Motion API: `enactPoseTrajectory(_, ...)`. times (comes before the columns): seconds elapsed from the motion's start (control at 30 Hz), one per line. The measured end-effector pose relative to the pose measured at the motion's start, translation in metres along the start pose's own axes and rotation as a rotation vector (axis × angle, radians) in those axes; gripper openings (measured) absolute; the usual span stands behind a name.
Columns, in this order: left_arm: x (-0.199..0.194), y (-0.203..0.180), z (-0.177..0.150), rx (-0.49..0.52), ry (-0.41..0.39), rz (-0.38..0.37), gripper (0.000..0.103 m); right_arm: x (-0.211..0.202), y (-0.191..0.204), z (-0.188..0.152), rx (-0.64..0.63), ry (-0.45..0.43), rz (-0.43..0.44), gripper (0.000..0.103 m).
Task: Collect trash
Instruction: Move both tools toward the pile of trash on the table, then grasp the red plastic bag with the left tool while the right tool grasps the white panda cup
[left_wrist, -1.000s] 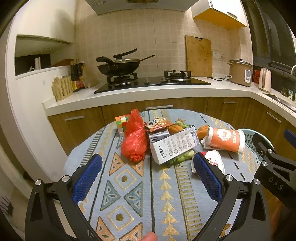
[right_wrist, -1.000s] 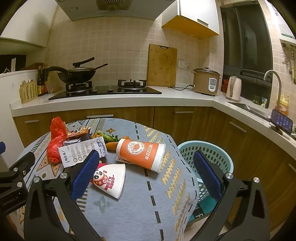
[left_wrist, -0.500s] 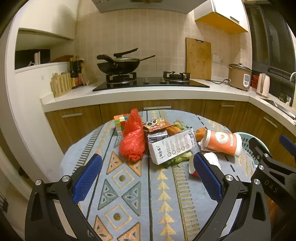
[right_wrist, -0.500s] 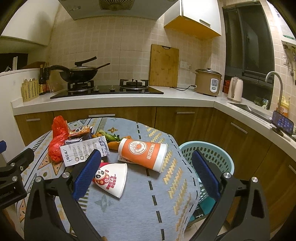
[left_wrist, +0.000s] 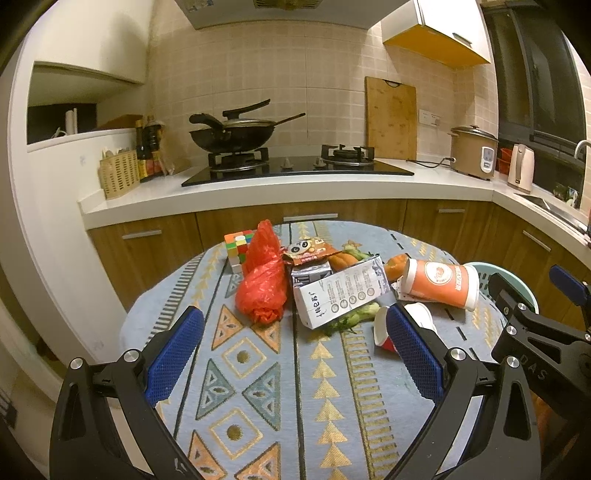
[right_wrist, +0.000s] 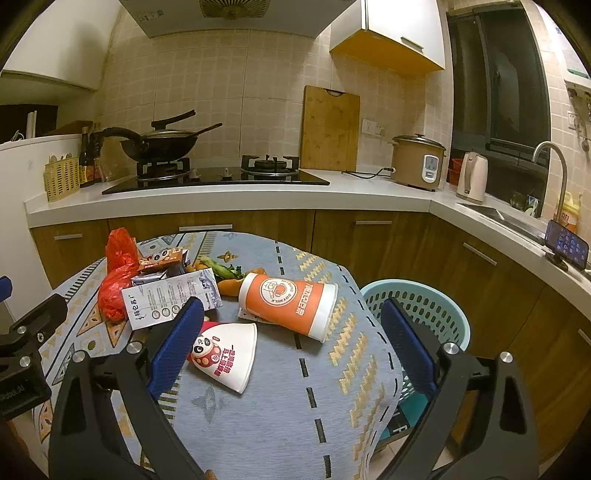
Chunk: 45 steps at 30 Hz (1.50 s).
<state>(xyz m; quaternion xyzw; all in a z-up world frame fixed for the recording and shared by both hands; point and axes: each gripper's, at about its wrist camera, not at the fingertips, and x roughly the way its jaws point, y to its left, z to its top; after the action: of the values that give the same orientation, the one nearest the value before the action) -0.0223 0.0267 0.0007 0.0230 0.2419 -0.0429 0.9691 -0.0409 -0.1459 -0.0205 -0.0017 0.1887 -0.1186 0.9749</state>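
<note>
Trash lies in a heap on the round table with a patterned cloth (left_wrist: 258, 387): a red plastic bag (left_wrist: 263, 286), a white milk carton (left_wrist: 341, 295), a snack wrapper (left_wrist: 308, 251), vegetable scraps (left_wrist: 351, 319), an orange paper cup (right_wrist: 290, 302) on its side and a white panda cup (right_wrist: 225, 356). My left gripper (left_wrist: 295, 354) is open and empty, above the table's near side. My right gripper (right_wrist: 291, 347) is open and empty, hovering over the two cups. A teal basket (right_wrist: 424, 314) stands beside the table on the right.
A Rubik's cube (left_wrist: 238, 245) sits behind the red bag. The kitchen counter (right_wrist: 221, 195) runs behind, with a wok, gas stove, cutting board, rice cooker (right_wrist: 419, 162) and kettle. A sink and a phone (right_wrist: 567, 249) are at the far right.
Both grippers have drawn back and risen slightly, so the table and trash sit a little lower and farther in view. Both stay open; nothing on the table has moved.
</note>
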Motion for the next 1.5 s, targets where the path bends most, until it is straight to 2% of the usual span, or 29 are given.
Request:
enactPoseTrajectory(0.3,0.000,0.001,-0.001,-0.002,0.008,0.016,0.096,0.001,-0.006,0.000,0.014,-0.002,-0.007,0.091)
enactPoseTrajectory(0.7,0.003,-0.001,-0.004,0.006,0.003,-0.021,0.096,0.007,-0.016,-0.003,0.038,0.017,-0.016,0.088)
enactPoseTrajectory(0.77,0.009,0.003,-0.005,-0.006,0.014,-0.051,0.095,0.007,-0.018,-0.004,0.041,0.015,-0.011,0.085)
enactPoseTrajectory(1.0,0.045,0.043,-0.006,-0.030,0.033,-0.117,0.092,0.019,-0.018,-0.015,0.027,0.044,0.053,0.038)
enactPoseTrajectory(1.03,0.051,0.047,-0.005,-0.031,0.036,-0.120,0.091,0.023,-0.016,-0.017,0.024,0.055,0.059,0.036)
enactPoseTrajectory(1.2,0.105,0.067,0.013,-0.051,0.111,-0.159,0.091,0.041,-0.012,-0.024,0.036,0.109,0.108,0.036)
enactPoseTrajectory(1.3,0.143,0.077,0.023,-0.070,0.163,-0.172,0.089,0.054,-0.015,-0.026,0.057,0.142,0.127,0.043)
enactPoseTrajectory(1.33,0.153,0.079,0.025,-0.077,0.176,-0.179,0.088,0.058,-0.017,-0.026,0.063,0.146,0.126,0.049)
enactPoseTrajectory(1.4,0.175,0.084,0.027,-0.093,0.210,-0.188,0.087,0.065,-0.023,-0.025,0.069,0.148,0.121,0.054)
enactPoseTrajectory(1.5,0.197,0.090,0.026,-0.121,0.246,-0.202,0.081,0.081,-0.031,-0.018,0.068,0.167,0.093,0.055)
